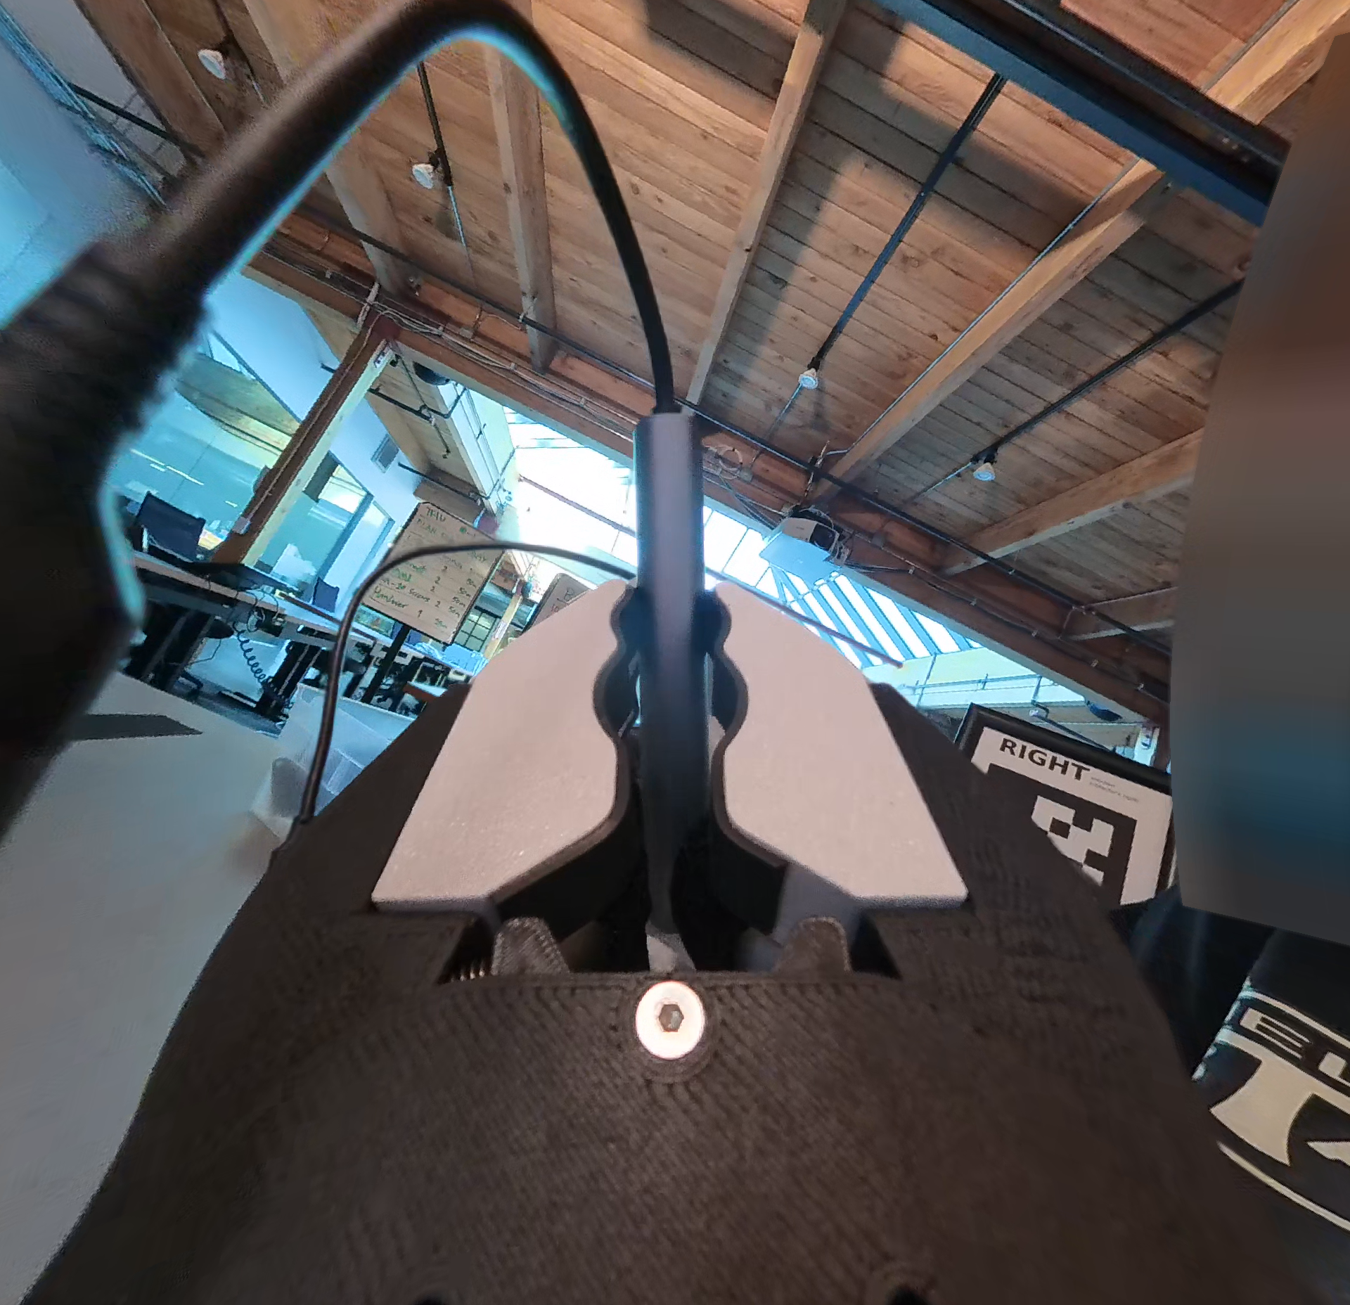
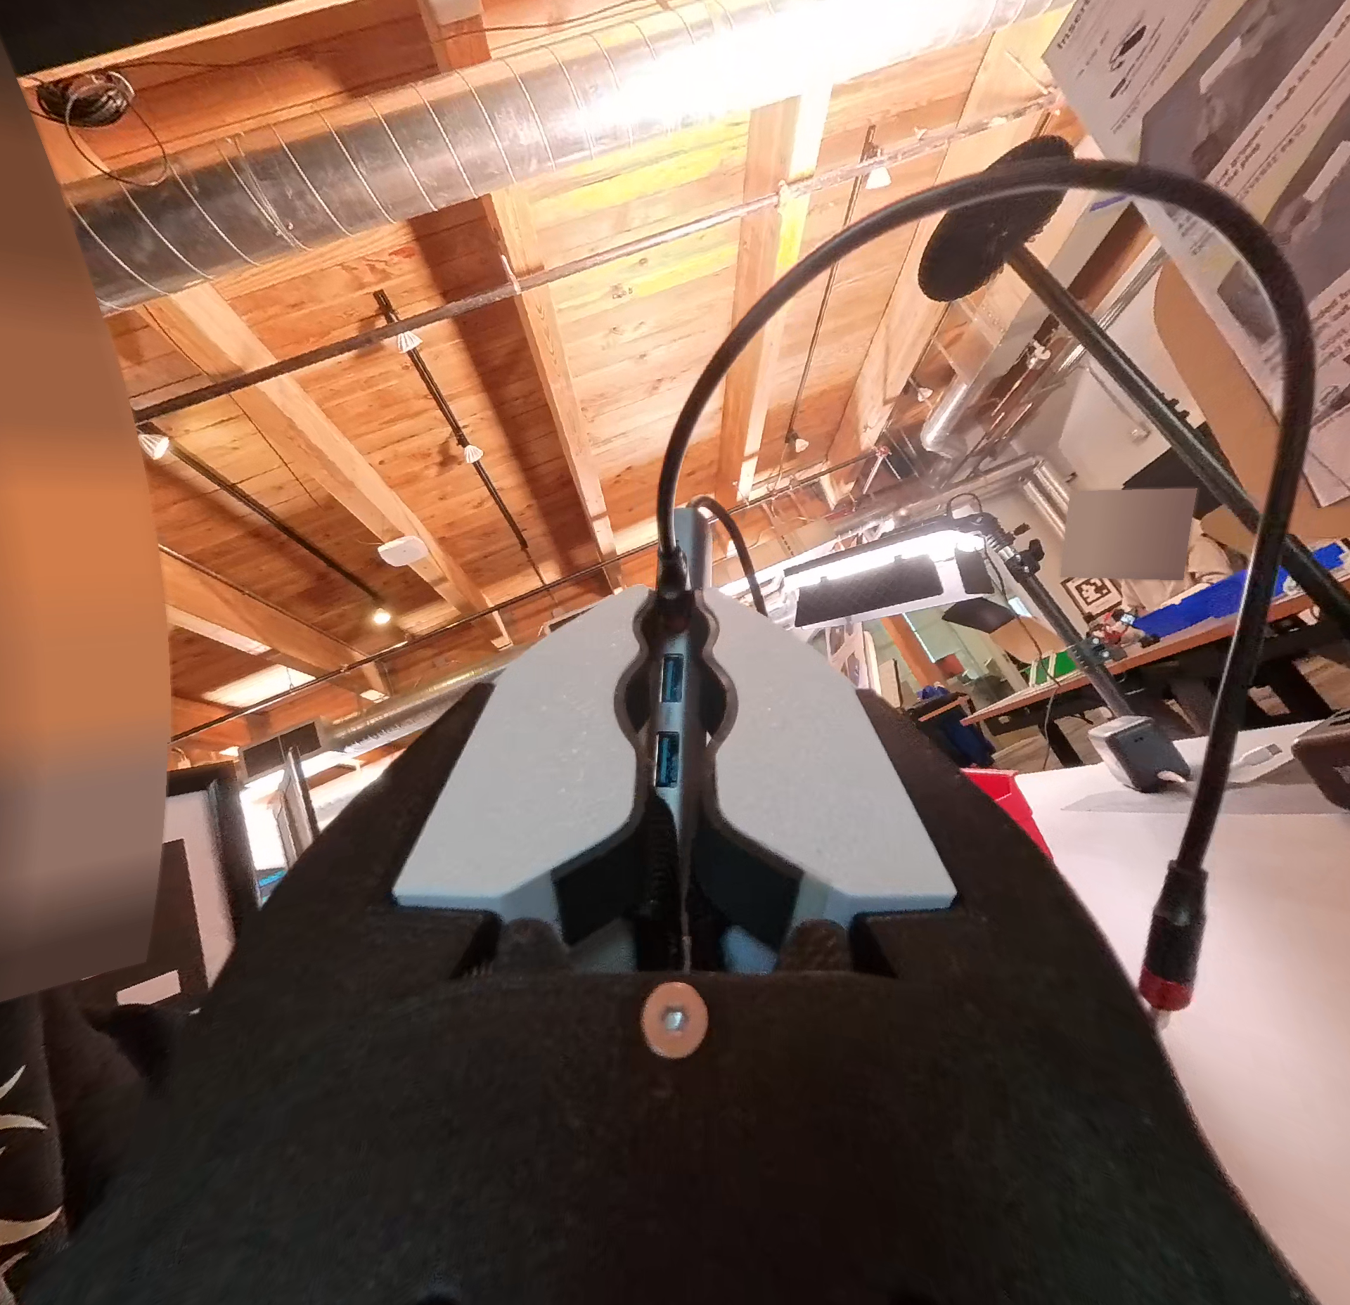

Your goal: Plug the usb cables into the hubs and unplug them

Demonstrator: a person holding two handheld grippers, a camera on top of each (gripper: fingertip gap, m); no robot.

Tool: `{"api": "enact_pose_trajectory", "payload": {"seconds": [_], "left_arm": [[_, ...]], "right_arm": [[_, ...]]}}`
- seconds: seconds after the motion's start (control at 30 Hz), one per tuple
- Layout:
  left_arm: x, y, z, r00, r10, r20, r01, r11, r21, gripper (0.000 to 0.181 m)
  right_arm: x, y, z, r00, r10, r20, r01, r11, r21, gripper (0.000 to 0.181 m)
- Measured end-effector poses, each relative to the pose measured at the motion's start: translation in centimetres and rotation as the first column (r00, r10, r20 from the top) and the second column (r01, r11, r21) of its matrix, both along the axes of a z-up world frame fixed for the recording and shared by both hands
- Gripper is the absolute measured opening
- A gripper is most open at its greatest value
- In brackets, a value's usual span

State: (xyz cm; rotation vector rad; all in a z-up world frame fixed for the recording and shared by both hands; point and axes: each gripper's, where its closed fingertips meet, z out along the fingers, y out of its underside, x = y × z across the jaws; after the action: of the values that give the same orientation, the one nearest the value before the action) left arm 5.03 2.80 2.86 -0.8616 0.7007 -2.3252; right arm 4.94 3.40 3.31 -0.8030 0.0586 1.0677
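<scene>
Clearly both grippers are clamped: the left gripper (image 1: pixel 670 612) pinches a slim, rigid, light hub (image 1: pixel 668 539) at frame centre, the right gripper (image 2: pixel 676 612) another hub (image 2: pixel 670 715), whose springy cable (image 2: pixel 950 196) is best held by its plug.

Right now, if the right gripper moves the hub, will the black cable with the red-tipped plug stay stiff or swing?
The black cable probably flexes: it arches in a loop. Its free red-tipped plug hangs down, so it would likely swing near the white table.

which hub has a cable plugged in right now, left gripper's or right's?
The right gripper holds that one: its grey hub has a black plug seated above two empty blue ports. The left gripper clamps a dark hub edge-on; ports hidden.
</scene>
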Motion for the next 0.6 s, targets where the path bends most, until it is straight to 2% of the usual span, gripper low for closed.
{"api": "enact_pose_trajectory", "payload": {"seconds": [0.23,0.4,0.6], "left_arm": [[-0.09,0.60,-0.11,0.999,0.029,0.014,-0.029,0.999,-0.028,0.016],[0.09,0.85,-0.54,0.996,0.071,-0.045,-0.075,0.994,-0.077,0.016],[-0.24,0.49,-0.18,0.997,0.077,-0.020,-0.079,0.994,-0.075,0.016]], "right_arm": [[-0.02,0.34,-0.32,0.998,-0.046,0.035,0.047,0.999,-0.027,0.007],[0.40,0.51,-0.74,0.996,0.044,-0.079,-0.048,0.998,-0.041,0.006],[0.27,0.09,-0.35,0.997,0.046,-0.067,-0.048,0.998,-0.026,0.006]]}}
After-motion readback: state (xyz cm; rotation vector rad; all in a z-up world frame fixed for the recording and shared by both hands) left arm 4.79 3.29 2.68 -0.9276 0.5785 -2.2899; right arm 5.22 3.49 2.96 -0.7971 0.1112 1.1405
